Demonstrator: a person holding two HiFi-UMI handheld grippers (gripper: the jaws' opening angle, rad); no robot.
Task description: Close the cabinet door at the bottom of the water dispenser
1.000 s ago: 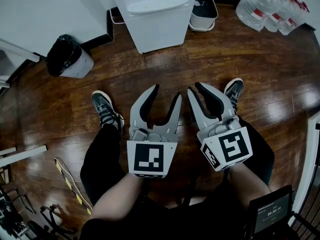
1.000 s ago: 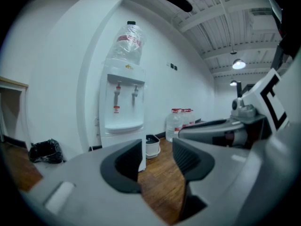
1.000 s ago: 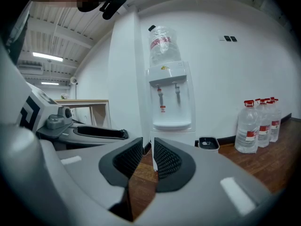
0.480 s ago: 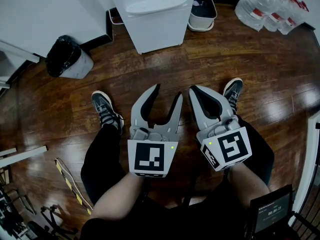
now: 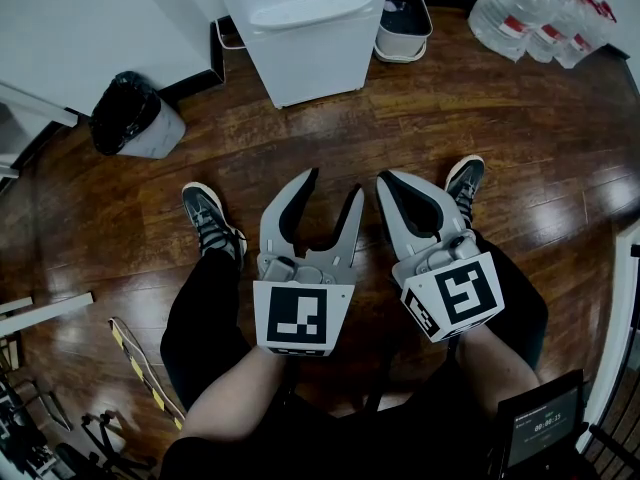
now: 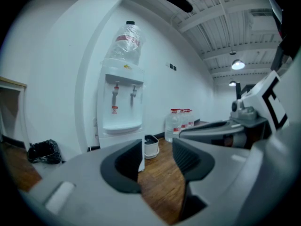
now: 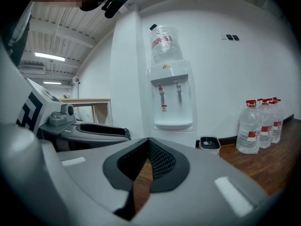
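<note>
The white water dispenser stands against the wall at the top of the head view, well beyond both grippers. Its lower front looks flat, with no door standing out. A water bottle sits on top of the dispenser; in the left gripper view my own jaw hides the bottom of the dispenser. My left gripper is held over the person's lap, open and empty. Beside it my right gripper is shut on nothing, pads meeting. Both point toward the dispenser.
A bin with a black bag stands left of the dispenser and a small white bucket right of it. Several large water bottles are at the far right. The person's shoes rest on the wooden floor.
The right gripper's jaws have shut, with nothing between them. The left gripper and both hands have stayed where they were.
</note>
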